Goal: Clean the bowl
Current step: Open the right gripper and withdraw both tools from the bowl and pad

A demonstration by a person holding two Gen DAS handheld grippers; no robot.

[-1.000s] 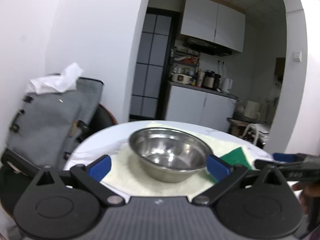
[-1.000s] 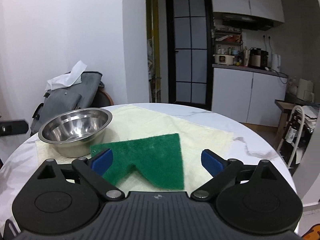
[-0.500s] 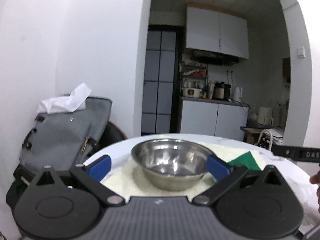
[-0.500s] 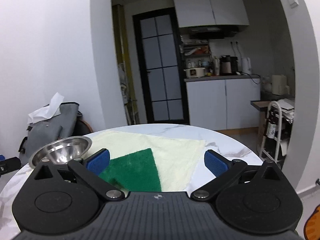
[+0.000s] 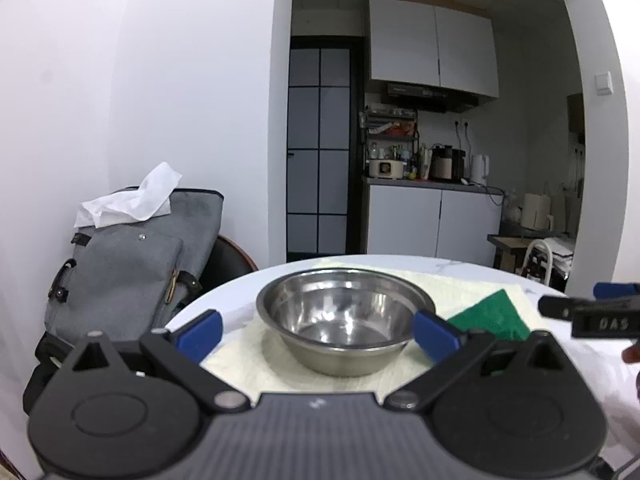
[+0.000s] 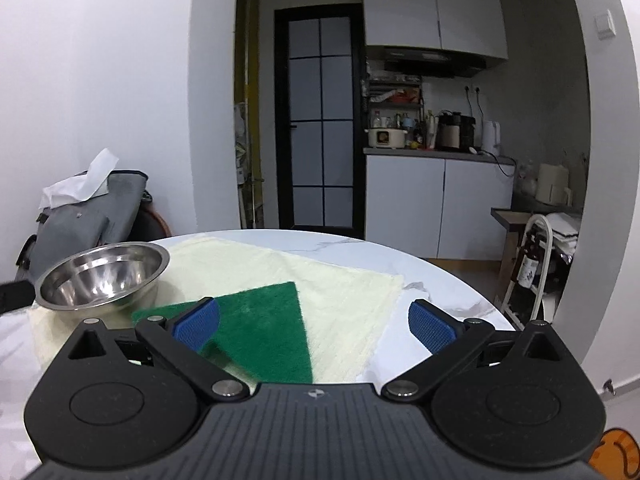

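Nothing is gripped yet: the left gripper (image 5: 318, 330) and right gripper (image 6: 314, 320) are held wide open. The bowl (image 5: 345, 322) is seen at twelve o'clock from the left, untouched. The green scouring pad (image 6: 260, 332), at eleven o'clock from the right, remains to be picked up.

Bowl (image 5: 346, 318): shiny silver. Scouring pad (image 6: 260, 328): dark green. Cloth (image 6: 344, 300): pale cream. Desk (image 6: 448, 292): white, grey-veined marble. Bag (image 5: 132, 264): grey.

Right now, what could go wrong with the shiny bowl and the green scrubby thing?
1. The round stainless-steel bowl sits loose on the pale yellow cloth; the open left gripper might push it instead of gripping it.
2. The flat green scouring pad lies flat, so the open right gripper may pinch the cloth too.
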